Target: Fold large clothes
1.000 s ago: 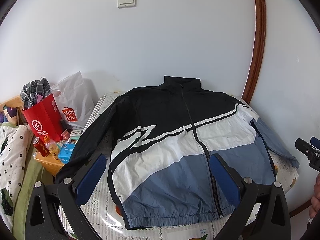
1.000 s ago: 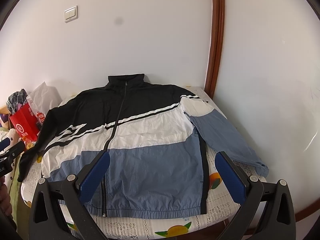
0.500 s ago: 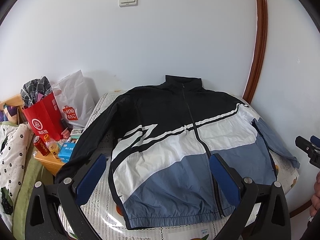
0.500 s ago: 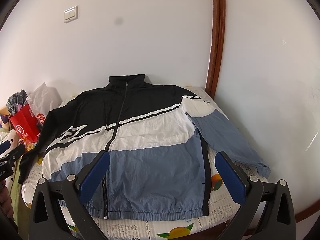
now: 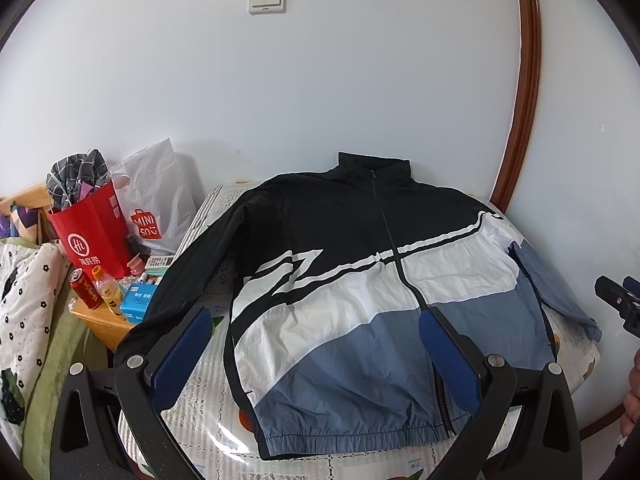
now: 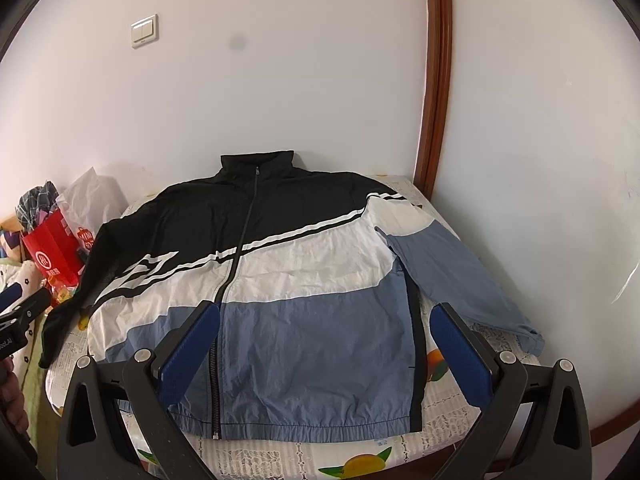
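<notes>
A black, white and blue zip jacket (image 5: 360,280) lies flat and face up on a small table, collar toward the wall; it also shows in the right wrist view (image 6: 280,280). Its black sleeve (image 5: 180,280) runs down the left side, its blue sleeve (image 6: 460,280) down the right. My left gripper (image 5: 314,340) is open and empty, held above the jacket's lower left part. My right gripper (image 6: 326,336) is open and empty above the lower right part. Neither touches the cloth.
The table has a fruit-print cloth (image 6: 360,460) and stands in a wall corner with a brown wooden trim (image 6: 434,80). To the left, a wooden stand (image 5: 104,320) holds a red bag (image 5: 92,236), a white bag (image 5: 156,200), a can and bottles. A bed (image 5: 28,300) lies far left.
Both grippers have drifted slightly; the jacket sits a little higher in both views. Nothing was taken hold of.
</notes>
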Action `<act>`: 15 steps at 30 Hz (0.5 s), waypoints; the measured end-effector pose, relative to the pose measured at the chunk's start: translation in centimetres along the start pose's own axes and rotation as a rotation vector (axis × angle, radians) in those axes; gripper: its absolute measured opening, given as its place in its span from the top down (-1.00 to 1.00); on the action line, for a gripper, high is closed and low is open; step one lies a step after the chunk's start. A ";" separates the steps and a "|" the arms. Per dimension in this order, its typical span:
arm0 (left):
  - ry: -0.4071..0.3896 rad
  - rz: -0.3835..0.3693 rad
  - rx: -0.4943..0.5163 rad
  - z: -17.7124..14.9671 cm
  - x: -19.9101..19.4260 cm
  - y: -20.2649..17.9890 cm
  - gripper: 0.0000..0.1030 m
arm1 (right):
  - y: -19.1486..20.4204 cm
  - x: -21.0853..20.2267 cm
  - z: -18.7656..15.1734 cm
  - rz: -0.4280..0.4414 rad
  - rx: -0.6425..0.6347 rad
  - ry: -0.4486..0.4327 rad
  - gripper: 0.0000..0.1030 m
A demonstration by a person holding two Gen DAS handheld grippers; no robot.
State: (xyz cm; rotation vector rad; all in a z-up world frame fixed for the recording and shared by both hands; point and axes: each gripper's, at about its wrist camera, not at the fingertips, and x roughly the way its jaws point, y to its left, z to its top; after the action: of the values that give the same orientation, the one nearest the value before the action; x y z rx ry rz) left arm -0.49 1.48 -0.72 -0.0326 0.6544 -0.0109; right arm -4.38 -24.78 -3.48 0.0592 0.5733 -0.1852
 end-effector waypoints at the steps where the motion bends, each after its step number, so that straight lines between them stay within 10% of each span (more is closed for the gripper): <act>1: -0.001 -0.010 -0.002 0.0 0.0 0.1 -1.00 | 0.0 0.0 0.0 -0.003 0.000 0.001 -1.00; 15: 0.011 -0.032 -0.014 0.1 -0.2 0.4 -1.00 | 0.5 0.1 -0.3 -0.001 -0.007 0.004 -1.00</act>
State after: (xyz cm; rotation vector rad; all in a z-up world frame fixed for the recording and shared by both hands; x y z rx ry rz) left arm -0.62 1.93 -0.52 -0.0566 0.6647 -0.0369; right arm -4.37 -24.29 -3.84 0.0520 0.5779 -0.1841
